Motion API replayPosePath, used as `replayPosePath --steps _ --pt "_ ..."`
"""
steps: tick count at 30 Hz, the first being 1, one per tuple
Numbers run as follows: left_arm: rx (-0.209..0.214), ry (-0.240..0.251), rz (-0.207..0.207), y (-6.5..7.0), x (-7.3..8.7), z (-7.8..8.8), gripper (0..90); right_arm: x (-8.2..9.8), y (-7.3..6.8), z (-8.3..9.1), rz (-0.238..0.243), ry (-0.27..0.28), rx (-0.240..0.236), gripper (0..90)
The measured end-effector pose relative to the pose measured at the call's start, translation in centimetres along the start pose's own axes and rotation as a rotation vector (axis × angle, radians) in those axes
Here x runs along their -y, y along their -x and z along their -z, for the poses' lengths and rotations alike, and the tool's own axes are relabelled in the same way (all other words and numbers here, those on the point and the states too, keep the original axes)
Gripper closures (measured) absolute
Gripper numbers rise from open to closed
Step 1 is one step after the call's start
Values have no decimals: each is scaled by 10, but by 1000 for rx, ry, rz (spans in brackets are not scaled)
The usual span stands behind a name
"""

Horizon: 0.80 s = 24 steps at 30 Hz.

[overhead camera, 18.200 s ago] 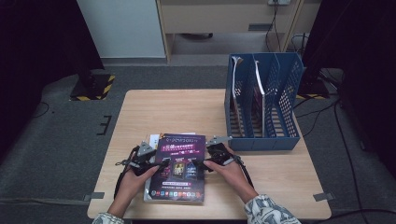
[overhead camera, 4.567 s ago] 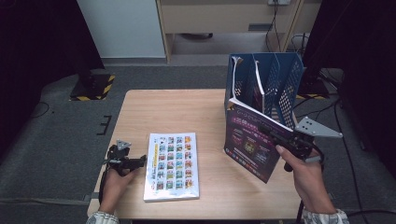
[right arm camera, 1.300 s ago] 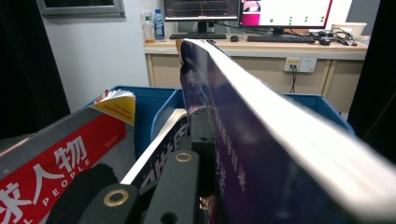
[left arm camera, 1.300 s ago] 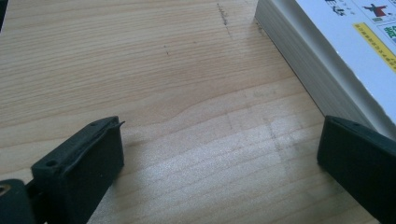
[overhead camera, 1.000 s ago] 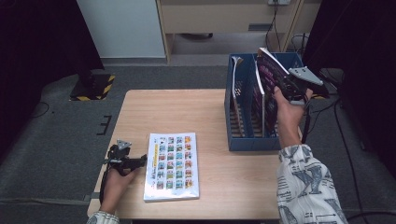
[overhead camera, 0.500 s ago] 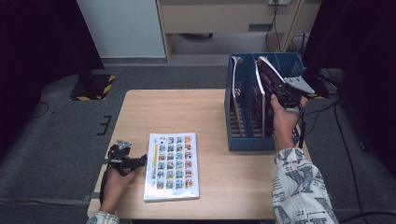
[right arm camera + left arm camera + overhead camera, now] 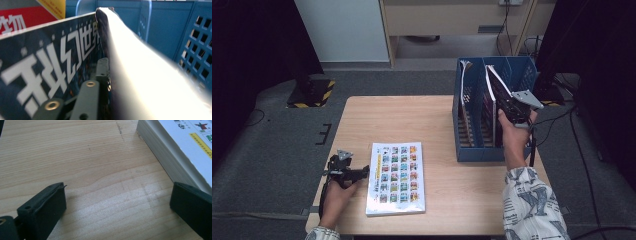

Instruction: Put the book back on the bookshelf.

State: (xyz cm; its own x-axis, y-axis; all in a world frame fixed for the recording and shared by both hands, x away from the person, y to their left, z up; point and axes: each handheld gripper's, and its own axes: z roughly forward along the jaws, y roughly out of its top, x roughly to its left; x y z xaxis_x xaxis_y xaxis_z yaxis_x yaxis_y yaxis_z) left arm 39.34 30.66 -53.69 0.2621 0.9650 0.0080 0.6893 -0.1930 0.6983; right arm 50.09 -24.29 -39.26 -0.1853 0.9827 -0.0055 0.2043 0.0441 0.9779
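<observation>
the right gripper is up at about 2 o'clock on the table, over the blue rack. it has the dark book between its jaws, and the jaws have just been opening a little. the book stands tilted in the rack's right slot. the left gripper rests at about 8 o'clock, jaws wide apart with nothing in them, just beside the picture book lying flat.

a dark book stands on edge between the jaws, inside the blue file rack.
</observation>
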Motion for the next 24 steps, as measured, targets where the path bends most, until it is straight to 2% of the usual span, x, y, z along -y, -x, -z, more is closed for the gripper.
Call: replayPosePath --steps 3,5,13,14,17,23,24 --pt "0 0 1 0 0 0 0 6 0 2 -6 -3 -21 732" --pt "-1 0 1 0 0 0 0 9 1 4 -28 4 -28 710" --pt "-1 0 1 0 0 0 0 13 -2 10 0 -2 -39 631" --pt "-1 0 1 0 0 0 1 13 -2 13 13 -2 -30 597" --pt "-1 0 1 0 0 0 0 13 -1 19 0 6 -35 561" --pt "0 0 1 0 0 0 0 12 -1 31 9 1 -56 478" --pt "-1 -1 1 0 0 0 0 12 -2 34 14 15 -53 477"
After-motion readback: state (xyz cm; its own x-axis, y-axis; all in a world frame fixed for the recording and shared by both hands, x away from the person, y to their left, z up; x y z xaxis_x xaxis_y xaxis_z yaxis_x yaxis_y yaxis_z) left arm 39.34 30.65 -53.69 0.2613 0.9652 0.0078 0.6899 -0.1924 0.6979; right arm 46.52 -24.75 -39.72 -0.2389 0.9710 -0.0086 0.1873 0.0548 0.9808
